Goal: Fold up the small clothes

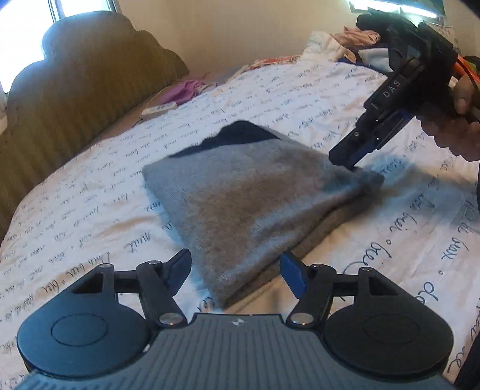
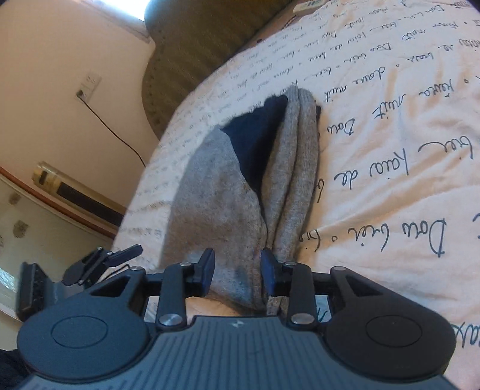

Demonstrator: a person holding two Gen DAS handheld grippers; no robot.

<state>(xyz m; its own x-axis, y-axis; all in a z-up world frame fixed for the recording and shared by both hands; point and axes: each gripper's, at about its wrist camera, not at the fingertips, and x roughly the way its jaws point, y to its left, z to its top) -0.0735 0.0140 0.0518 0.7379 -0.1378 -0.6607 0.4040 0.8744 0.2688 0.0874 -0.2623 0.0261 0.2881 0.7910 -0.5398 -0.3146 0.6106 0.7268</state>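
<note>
Daylight pours in from a blown-out window behind the headboard in the left wrist view, leaving the bedsheet bright and slightly washed. The grey sweater is smeared by motion blur, and it casts a soft shadow to its right. Fisheye distortion bends both views' edges, with black vignette corners.
</note>
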